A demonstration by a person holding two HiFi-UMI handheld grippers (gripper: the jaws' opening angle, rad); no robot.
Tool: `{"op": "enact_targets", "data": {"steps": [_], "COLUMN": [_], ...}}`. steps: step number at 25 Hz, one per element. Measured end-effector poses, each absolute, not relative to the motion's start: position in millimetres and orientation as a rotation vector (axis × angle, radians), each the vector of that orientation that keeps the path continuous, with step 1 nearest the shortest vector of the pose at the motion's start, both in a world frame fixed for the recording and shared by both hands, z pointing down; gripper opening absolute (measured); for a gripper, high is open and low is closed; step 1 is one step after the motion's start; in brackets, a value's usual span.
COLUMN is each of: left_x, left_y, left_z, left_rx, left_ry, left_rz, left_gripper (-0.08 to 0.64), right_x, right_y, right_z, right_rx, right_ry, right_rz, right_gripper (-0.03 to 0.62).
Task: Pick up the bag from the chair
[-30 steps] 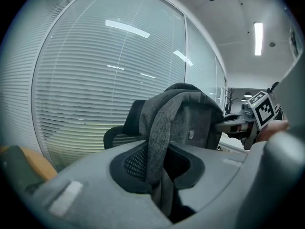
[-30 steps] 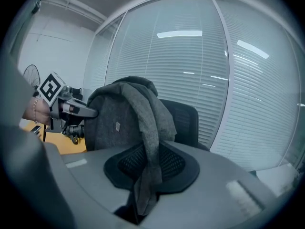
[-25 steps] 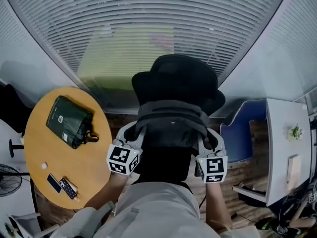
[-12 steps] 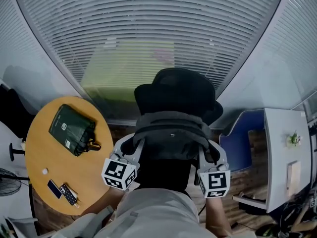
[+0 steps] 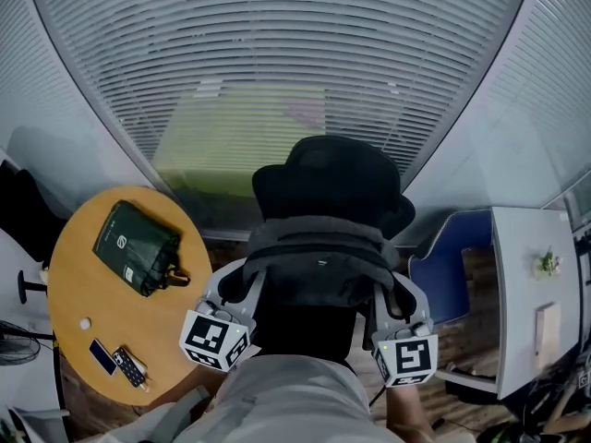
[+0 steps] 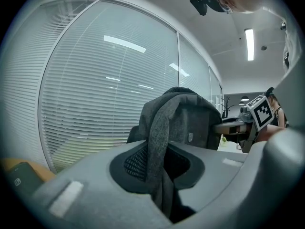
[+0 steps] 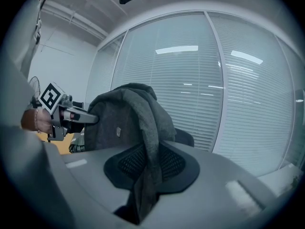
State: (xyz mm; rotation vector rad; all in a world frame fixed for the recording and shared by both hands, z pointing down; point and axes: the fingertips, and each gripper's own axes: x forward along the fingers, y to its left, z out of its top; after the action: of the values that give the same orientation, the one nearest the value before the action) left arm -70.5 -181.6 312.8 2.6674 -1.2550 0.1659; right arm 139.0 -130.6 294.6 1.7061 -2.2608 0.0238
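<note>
A grey fabric bag (image 5: 319, 258) hangs between my two grippers, in front of a black chair (image 5: 328, 175) by the window blinds. My left gripper (image 5: 238, 282) is shut on the bag's left shoulder strap (image 6: 156, 142), which runs down between the jaws. My right gripper (image 5: 395, 289) is shut on the right strap (image 7: 148, 149) in the same way. The bag's body (image 6: 193, 120) shows upright past the left gripper's jaws, and the bag (image 7: 112, 123) shows again in the right gripper view. Whether its bottom touches the seat is hidden.
A round wooden table (image 5: 78, 289) stands at the left with a dark green pouch (image 5: 137, 245) and two small devices (image 5: 118, 362). At the right are a blue panel (image 5: 445, 258) and a white desk (image 5: 531, 289). Curved window blinds fill the far side.
Both grippers have drawn back toward me and slightly apart, still holding the straps. The bag has come with them, away from the chair.
</note>
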Motion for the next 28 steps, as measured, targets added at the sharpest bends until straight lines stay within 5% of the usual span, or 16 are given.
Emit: {"op": "enact_targets", "data": {"steps": [28], "left_x": [-70.1], "left_y": [-178.4], "left_z": [288.9], "left_rx": [2.681], "left_ry": [-1.275], "left_rz": [0.109], "left_gripper": [0.057], "right_x": [137.5], "right_y": [-123.6], "right_z": [271.1], "right_rx": [1.709], "right_ry": [-2.293], "right_rz": [0.016], "right_gripper": [0.058]}}
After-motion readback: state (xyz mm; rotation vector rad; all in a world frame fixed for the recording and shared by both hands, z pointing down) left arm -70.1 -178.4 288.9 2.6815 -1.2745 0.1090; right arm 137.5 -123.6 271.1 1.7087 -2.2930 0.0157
